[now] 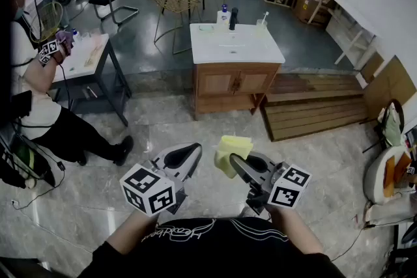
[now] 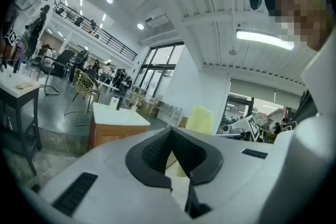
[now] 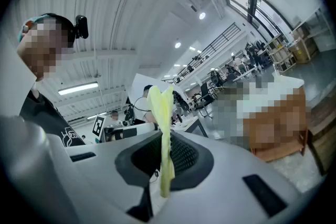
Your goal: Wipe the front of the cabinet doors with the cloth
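Note:
The wooden cabinet with two front doors and a white sink top stands across the marble floor, well ahead of both grippers. My right gripper is shut on a folded yellow cloth, which sticks up out of its jaws. In the right gripper view the cloth hangs pinched between the black pads. My left gripper is held beside it, shut and with nothing in it. The left gripper view shows the cabinet far off and the cloth at the right.
A low wooden platform lies right of the cabinet. A seated person and a black-legged table are at the left. Bottles stand on the sink top. Bags sit at the right edge. Chairs stand behind.

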Demonstrator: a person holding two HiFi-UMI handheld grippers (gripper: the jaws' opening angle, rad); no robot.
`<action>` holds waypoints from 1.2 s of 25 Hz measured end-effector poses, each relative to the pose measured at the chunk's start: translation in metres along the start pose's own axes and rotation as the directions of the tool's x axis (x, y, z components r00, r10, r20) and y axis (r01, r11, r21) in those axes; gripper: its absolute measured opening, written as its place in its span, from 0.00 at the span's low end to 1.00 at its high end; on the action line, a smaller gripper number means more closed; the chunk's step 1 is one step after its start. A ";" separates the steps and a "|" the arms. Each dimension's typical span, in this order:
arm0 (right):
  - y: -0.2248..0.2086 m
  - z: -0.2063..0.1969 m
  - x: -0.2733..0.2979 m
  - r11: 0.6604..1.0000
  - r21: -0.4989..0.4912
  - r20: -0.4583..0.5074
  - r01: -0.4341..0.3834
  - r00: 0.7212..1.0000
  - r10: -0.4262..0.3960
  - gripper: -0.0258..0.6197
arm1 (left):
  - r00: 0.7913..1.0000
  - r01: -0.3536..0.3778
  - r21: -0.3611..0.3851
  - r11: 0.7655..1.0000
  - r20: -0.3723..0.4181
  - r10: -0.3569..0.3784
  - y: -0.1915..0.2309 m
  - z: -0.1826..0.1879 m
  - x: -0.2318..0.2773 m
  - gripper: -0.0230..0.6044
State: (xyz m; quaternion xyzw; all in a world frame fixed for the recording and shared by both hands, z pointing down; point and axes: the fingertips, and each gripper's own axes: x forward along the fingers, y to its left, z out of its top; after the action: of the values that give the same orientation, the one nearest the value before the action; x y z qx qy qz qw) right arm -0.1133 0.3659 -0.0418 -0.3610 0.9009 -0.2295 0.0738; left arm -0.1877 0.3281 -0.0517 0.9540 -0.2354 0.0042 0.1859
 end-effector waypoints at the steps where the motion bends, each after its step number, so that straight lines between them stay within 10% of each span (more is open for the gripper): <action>1: 0.001 0.000 -0.001 1.000 0.002 0.001 -0.004 1.000 0.004 0.10 | 1.000 0.002 0.000 1.000 0.001 -0.002 -0.001 0.000 0.001 0.05; 18: -0.027 -0.017 -0.008 0.997 0.078 0.006 0.003 1.000 -0.003 0.10 | 0.999 -0.003 -0.053 0.999 -0.051 0.000 0.010 -0.029 0.027 0.05; 30: -0.199 -0.026 0.006 0.982 0.186 -0.096 0.005 0.995 0.013 0.10 | 0.984 -0.121 -0.161 0.979 -0.152 0.097 0.090 -0.074 0.163 0.05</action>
State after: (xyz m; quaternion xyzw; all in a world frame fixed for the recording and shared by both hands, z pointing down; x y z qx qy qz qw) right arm -0.0033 0.2451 0.0744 -0.3391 0.8787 -0.3299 0.0639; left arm -0.0771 0.2075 0.0642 0.9175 -0.2728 0.0631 0.2824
